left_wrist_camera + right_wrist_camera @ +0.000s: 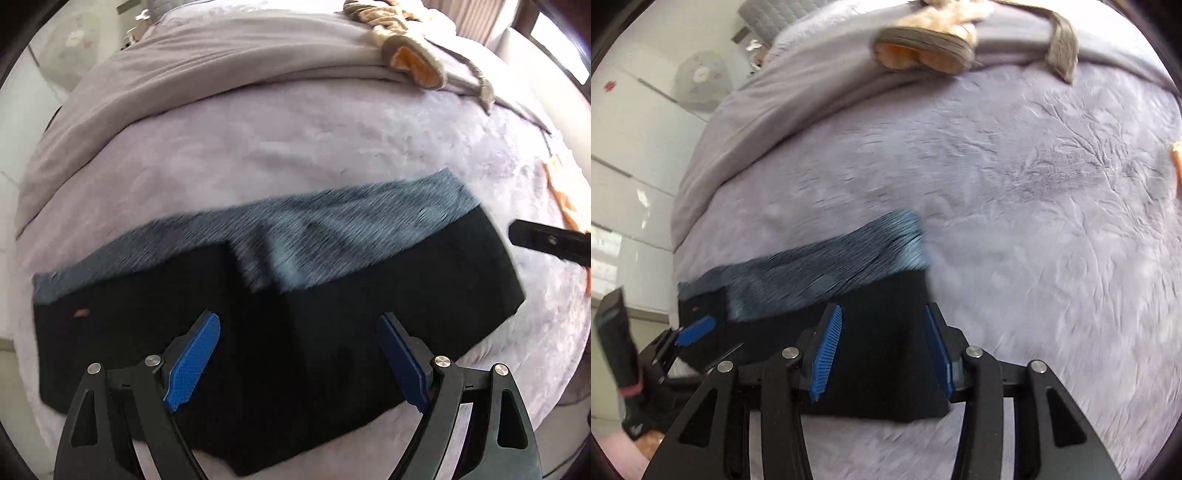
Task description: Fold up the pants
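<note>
The pants [332, 240] lie folded across a lilac fleece bed cover [332, 140], black outside with a grey-blue inner layer turned up along the far edge. My left gripper [299, 321] hovers over the black part near the front edge, jaws wide apart and nothing between the pads. In the right wrist view my right gripper [882, 314] stands over the right end of the pants [831, 273], jaws apart with black cloth below them, not pinched. One blue pad of the left gripper [698, 328] shows at the left end of the pants.
A folded grey blanket [221, 62] lies along the far side of the bed, with tan and orange plush items [413, 59] on it. An orange cloth [565, 199] sits at the right edge. White cabinets [631, 147] stand to the left.
</note>
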### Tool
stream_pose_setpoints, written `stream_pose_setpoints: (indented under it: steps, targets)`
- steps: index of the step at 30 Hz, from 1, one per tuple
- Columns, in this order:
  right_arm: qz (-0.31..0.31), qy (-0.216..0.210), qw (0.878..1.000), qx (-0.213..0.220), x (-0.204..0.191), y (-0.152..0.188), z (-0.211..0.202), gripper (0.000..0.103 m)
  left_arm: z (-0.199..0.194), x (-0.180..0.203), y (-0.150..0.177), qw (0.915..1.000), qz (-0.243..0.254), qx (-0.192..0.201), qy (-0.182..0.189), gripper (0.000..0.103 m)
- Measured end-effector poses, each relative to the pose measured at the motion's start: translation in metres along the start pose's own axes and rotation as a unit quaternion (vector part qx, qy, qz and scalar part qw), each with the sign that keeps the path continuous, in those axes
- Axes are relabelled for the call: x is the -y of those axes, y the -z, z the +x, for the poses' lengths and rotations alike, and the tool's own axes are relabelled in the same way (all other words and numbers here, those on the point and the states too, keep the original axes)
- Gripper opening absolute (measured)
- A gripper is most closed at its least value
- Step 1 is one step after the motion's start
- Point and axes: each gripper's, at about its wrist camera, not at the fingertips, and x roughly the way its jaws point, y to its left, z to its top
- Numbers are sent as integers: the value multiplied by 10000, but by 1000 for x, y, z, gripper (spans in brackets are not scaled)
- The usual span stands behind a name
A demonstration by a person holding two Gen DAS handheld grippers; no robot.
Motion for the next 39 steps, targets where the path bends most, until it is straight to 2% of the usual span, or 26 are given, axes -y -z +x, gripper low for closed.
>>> stream_pose_setpoints:
  steps: [3,7,9,12,16,19,25,39]
  targets:
    - [-280,-64,9995,-114,-33,18,7,50,-5,-15,14,9997,-178,-113,-119,88]
    - [-411,145,9963,-746,-51,45,43,50,-15,-38,31,9983,-463,-235,-269,88]
    - [-365,325,9963,-703,-60,45,42,52,-21,-50,40,9973,-560,-290,-379,88]
    - [-393,58,9962,-772,-74,43,33,52,-27,-65,53,9963,-678,-343,-398,88]
    - [-689,286,9933,-880,-95,55,20,53,-34,-82,66,9953,-845,-326,-356,88]
    - [-675,370,9922,-980,-105,64,15,66,-36,-98,78,9936,-1041,-355,-273,88]
    - [-849,520,9878,-1200,-138,84,18,75,-37,-124,97,9905,-1307,-382,-178,88]
    - [-1534,687,9728,-1595,-217,102,51,76,-39,-198,140,9794,-1966,-389,-257,88]
